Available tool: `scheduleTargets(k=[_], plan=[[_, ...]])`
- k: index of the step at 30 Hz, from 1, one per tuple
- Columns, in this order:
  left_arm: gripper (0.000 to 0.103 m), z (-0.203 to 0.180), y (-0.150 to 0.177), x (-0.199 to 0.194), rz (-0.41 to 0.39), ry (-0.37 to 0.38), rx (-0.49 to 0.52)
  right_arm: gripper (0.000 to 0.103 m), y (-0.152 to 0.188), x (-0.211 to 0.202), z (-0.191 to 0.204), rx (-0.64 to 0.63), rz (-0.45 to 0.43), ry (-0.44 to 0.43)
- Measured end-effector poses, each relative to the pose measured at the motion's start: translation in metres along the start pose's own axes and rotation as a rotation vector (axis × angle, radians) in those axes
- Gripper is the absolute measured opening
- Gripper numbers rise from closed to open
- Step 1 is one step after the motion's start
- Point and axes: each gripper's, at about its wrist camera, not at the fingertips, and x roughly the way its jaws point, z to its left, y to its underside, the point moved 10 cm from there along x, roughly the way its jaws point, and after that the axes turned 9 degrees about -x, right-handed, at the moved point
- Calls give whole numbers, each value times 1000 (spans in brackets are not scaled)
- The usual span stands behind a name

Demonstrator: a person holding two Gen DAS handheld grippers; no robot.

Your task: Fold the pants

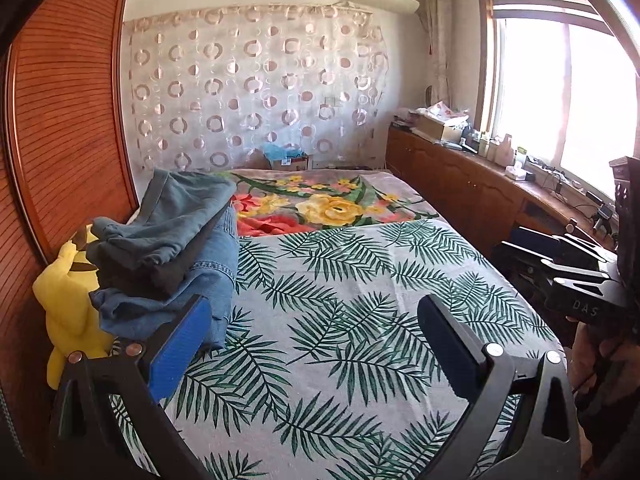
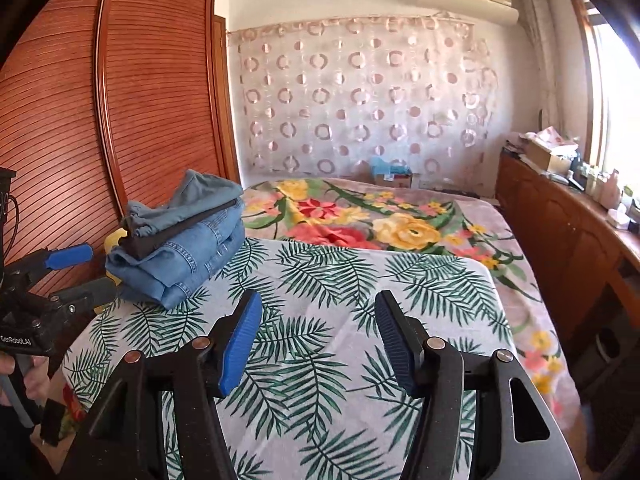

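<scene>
At nine o'clock in the left wrist view, the stack of folded pants (image 1: pixel 168 248) is sitting on the bed (image 1: pixel 360 280) against a yellow plush toy (image 1: pixel 66 300), probably parked aside to free the leaf-print sheet; the left claw (image 1: pixel 316 352) is hanging wide apart, empty. Toward ten o'clock in the right wrist view, the same stack (image 2: pixel 180 248) is resting, while the right claw (image 2: pixel 316 344) is gaping, gripping nothing.

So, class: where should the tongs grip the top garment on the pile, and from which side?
Grip the teal garment at its loose bunched end overhanging the pile's near-left corner, coming from the leaf-print side: that end sticks out free.
</scene>
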Motion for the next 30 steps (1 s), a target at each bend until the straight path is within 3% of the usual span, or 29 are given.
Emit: scheduleTargets(k=[8,12,30], plan=[[103,-18,-16,-31,-68,-17,30,63,-1,-46,5,42,-76,58],[103,-20,-19,-44,-94,-19,31,73,4,-53,11,53,-104,91],[103,-9,-18,-50,-116,-51,10,74,17,-54,12,49,-118,93]])
